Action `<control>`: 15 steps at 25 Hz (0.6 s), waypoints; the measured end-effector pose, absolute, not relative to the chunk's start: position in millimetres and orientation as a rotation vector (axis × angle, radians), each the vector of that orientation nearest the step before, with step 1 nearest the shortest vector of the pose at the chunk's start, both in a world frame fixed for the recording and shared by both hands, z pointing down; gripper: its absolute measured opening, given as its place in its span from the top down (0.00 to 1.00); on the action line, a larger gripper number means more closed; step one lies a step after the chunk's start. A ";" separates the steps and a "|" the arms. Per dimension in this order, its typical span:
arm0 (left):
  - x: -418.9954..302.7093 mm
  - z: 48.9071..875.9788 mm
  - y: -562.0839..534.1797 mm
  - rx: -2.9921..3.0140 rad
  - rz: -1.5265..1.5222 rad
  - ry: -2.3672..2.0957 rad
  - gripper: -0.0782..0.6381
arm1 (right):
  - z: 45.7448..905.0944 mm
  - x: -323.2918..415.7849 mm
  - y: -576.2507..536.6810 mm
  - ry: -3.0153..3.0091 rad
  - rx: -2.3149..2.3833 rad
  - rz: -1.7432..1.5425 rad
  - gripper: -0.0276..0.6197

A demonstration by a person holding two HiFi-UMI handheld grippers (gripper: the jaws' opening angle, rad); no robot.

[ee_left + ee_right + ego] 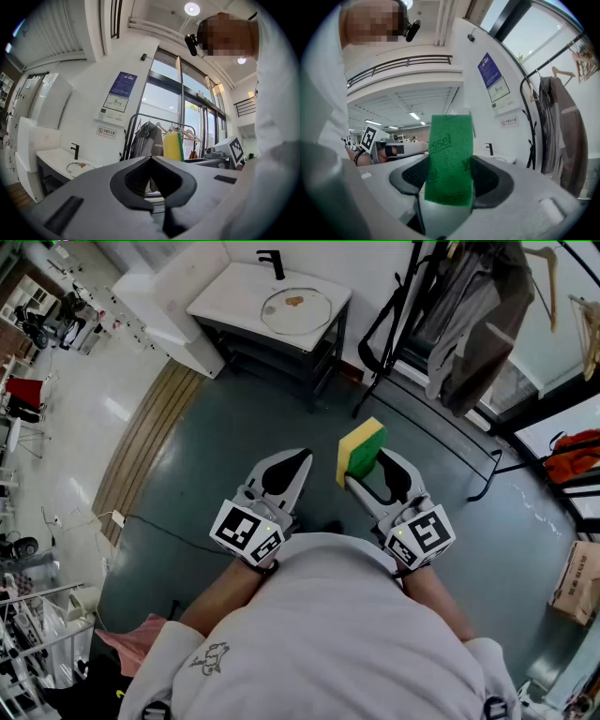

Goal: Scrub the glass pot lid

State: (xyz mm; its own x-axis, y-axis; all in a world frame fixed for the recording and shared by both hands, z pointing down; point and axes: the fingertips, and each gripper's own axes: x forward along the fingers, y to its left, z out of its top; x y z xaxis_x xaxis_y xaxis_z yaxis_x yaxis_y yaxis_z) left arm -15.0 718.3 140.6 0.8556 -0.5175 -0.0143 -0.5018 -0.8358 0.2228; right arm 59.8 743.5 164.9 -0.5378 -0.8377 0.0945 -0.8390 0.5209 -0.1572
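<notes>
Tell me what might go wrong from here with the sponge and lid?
The sponge, pinched at one end in the right gripper, could bend or slip when pressed. The lid lies loose on the counter; with the left gripper shut and empty, it might slide under scrubbing.

The sponge [360, 451] is soft yellow foam backed by a coarse, fibrous green scouring layer, matt throughout. The left hand-held gripper [302, 457] and the right hand-held gripper [370, 474] both have smooth, matt grey plastic shells. Their pads [412, 176] are black, ribbed and rubbery-looking. The glass pot lid [295, 310] is clear and glossy, lying on a smooth white bench [225, 292] with a matt black tap [274, 261]. The floor [234, 437] is dark, smooth and faintly shiny, edged by a strip of wooden boards [145, 442]. Cloth garments [469, 315] hang on a black metal rack [394, 315]. A box [574, 582] looks like cardboard.
</notes>
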 end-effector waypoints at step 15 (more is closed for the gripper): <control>-23.7 148.3 702.2 2.801 -0.117 -0.758 0.89 | 167.5 54.0 730.4 -2.713 1.536 0.283 0.52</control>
State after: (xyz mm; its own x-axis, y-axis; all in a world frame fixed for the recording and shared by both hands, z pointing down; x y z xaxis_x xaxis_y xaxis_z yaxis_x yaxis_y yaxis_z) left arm -23.7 702.2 148.3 0.8624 -0.5060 -0.0154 -0.4870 -0.8375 0.2477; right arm 54.0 730.4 167.5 -0.5187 -0.8493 0.0983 -0.8513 0.5024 -0.1511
